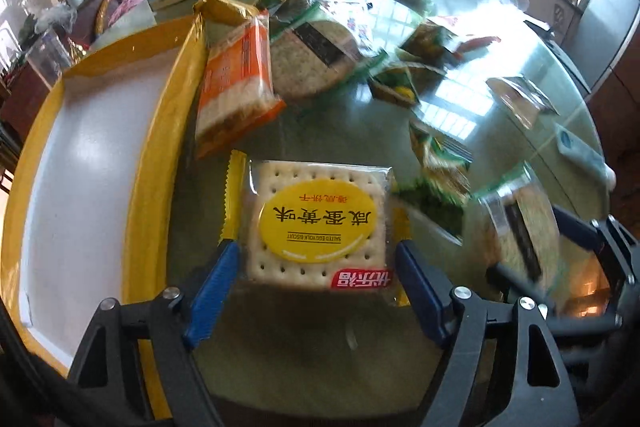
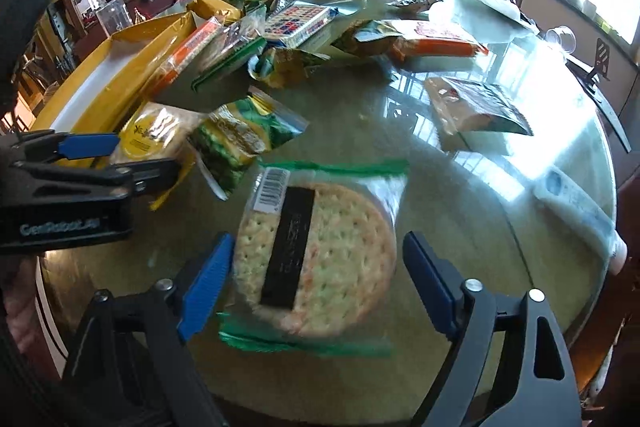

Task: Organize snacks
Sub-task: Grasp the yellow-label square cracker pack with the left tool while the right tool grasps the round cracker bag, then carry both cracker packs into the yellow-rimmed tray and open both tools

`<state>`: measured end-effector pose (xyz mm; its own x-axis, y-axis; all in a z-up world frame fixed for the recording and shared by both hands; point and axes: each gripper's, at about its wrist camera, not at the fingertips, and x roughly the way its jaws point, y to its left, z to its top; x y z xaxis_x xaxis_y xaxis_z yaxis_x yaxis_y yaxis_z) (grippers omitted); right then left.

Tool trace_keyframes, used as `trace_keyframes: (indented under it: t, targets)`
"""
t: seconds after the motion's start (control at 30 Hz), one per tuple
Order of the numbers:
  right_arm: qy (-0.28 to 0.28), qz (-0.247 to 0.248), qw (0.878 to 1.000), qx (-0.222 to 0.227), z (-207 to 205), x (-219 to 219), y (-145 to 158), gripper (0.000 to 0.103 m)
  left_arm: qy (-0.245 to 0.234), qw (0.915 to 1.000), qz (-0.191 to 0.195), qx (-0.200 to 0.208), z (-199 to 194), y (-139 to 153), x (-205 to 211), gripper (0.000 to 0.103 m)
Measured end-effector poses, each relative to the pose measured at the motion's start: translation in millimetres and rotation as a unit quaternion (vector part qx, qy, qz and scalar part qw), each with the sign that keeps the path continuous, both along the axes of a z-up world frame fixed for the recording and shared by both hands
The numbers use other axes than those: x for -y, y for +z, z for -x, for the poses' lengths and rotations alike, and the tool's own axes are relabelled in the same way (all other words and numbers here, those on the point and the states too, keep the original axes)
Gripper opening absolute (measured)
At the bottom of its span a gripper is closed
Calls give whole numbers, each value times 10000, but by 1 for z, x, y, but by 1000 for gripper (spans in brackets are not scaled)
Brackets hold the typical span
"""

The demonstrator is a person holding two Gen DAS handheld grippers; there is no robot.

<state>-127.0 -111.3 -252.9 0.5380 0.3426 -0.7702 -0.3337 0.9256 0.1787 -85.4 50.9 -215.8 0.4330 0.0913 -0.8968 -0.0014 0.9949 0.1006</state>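
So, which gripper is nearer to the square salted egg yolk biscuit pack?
Left. The left gripper has its open fingers on both sides of the salted egg yolk biscuit pack. The right gripper is further right, open around the round cracker pack.

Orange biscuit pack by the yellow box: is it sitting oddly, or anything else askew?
Yes. The orange biscuit pack leans tilted against the wall of the yellow box, not inside it. Other snack packets lie scattered and overlapping on the glass table. No spills or torn wrappers visible.

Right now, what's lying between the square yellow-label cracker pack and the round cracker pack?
In the right wrist view, a green-and-yellow snack bag lies between the square cracker pack and the round cracker pack, beside the left gripper.
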Motion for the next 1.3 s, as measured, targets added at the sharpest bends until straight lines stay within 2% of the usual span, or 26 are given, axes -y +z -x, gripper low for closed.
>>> trace_keyframes:
  t: [0.1,0.17,0.27,0.33,0.37,0.47,0.53,0.67,0.7,0.8,0.9,1.0,1.07,1.17,1.3]
  targets:
    - [-84,11,10000,-17,3,16,-2,80,-141,9998,97,-126,14,3,11,79]
    - [-94,-7,10000,-12,3,23,-3,80,-279,9995,4,-164,19,3,19,80]
    - [-147,-24,9999,-9,0,23,-2,81,-286,9994,-167,-141,13,0,23,86]
    - [-182,40,9998,11,-1,20,-2,81,-230,9996,-117,-94,10,-1,21,86]
    - [-200,86,9998,29,-1,18,-2,79,-203,9998,-67,-47,10,-2,19,84]
    - [-196,151,9997,76,5,18,-2,77,-246,9996,-8,128,17,2,19,70]
    - [-198,6,9998,69,8,23,-2,77,-243,9993,143,254,25,3,17,69]
    - [-228,-490,9985,63,15,39,2,76,-87,9966,678,451,40,9,4,69]
    - [-270,-581,9979,100,17,43,4,76,-34,9950,828,550,45,13,1,69]
    - [-486,-782,9952,325,23,49,15,76,61,9932,897,744,55,26,-2,69]
    - [-523,-1044,9917,532,29,49,33,76,107,9866,1253,1039,72,49,-13,69]
    - [-155,-1325,9877,813,36,32,61,77,254,9754,1569,1525,95,85,-38,69]
    - [162,-1469,9844,959,40,11,81,77,414,9694,1566,1844,108,106,-58,69]
    - [778,-1689,9770,1043,42,-33,103,77,900,9649,1235,2137,125,132,-99,69]
    - [1500,-1473,9733,917,31,-117,115,77,1633,9604,732,2138,128,133,-159,69]
